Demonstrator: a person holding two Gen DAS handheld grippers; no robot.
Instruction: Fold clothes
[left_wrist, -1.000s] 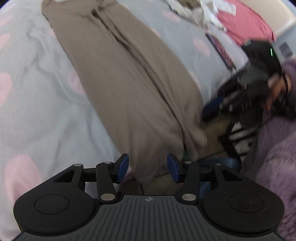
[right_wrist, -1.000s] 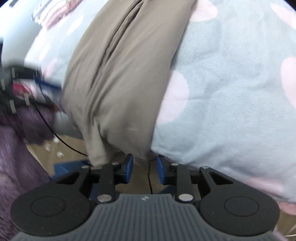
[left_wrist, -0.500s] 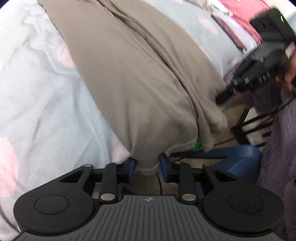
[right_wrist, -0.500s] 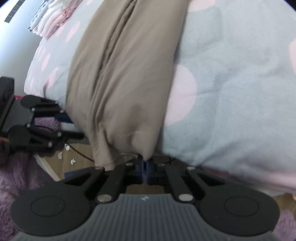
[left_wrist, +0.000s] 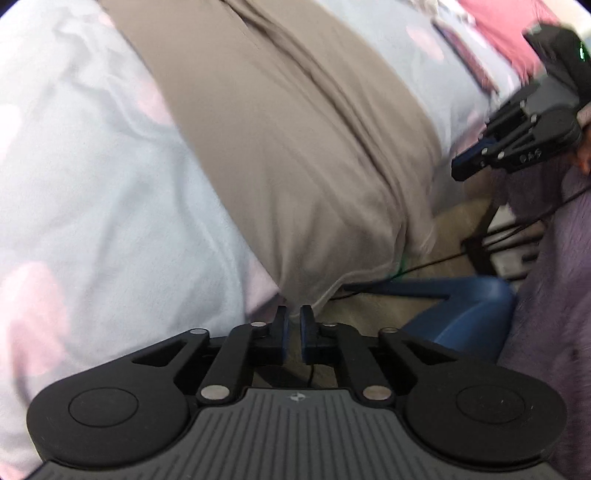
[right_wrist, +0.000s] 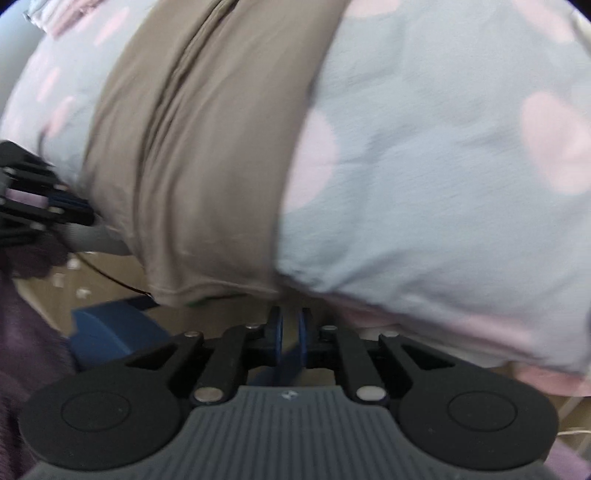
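A long taupe garment (left_wrist: 295, 155) lies stretched over a light blue bedspread with pink spots (left_wrist: 92, 192), and its hem hangs over the bed's near edge. It also shows in the right wrist view (right_wrist: 207, 155). My left gripper (left_wrist: 292, 325) is shut on the left corner of the hem. My right gripper (right_wrist: 290, 325) is nearly shut just below the hem's right corner; whether cloth is between the fingers is hidden by blur. The right gripper also shows in the left wrist view (left_wrist: 476, 162), and the left gripper shows in the right wrist view (right_wrist: 55, 214).
A blue object (left_wrist: 469, 310) and black cables (left_wrist: 424, 264) lie on the beige floor below the bed edge. Purple fuzzy fabric (left_wrist: 554, 295) is at the right. A pink item (left_wrist: 495, 22) and other clothes lie at the far side of the bed.
My left gripper went from open to shut on the hem corner. My right gripper closed at the other corner half a second ago; its fingers now stand slightly apart and the hem sits further left.
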